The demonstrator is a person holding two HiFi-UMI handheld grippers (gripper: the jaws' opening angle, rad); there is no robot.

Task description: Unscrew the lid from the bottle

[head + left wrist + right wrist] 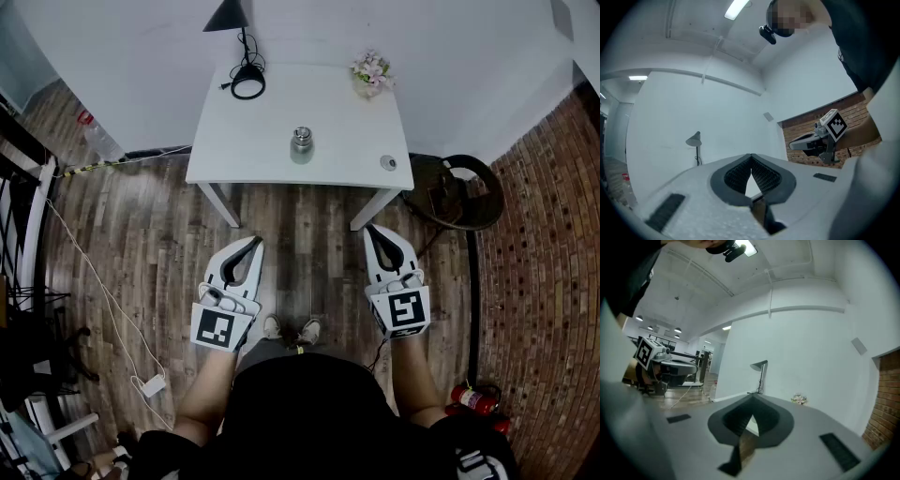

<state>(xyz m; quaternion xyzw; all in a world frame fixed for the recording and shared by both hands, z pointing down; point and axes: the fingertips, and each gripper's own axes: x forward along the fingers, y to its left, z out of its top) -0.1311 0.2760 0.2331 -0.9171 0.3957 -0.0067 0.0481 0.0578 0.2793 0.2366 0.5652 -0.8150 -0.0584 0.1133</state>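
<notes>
Left gripper (255, 241): my jaws were pressed together with nothing between them, over the wood floor (309, 244) short of the table (253, 141).
Right gripper (371, 228): I held it closed too, empty.
Bottle (301, 144): stood upright mid-table with its lid (302, 133) on, well apart from both grippers.
Back of table: lamp (228, 16), flowers (371, 71).

Bottle lid (301, 133), probably too small

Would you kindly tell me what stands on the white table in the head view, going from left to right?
black desk lamp → metal bottle → small bunch of flowers. The small round object near the table's right edge overlaps the flowers sideways, so it is left out.
</notes>
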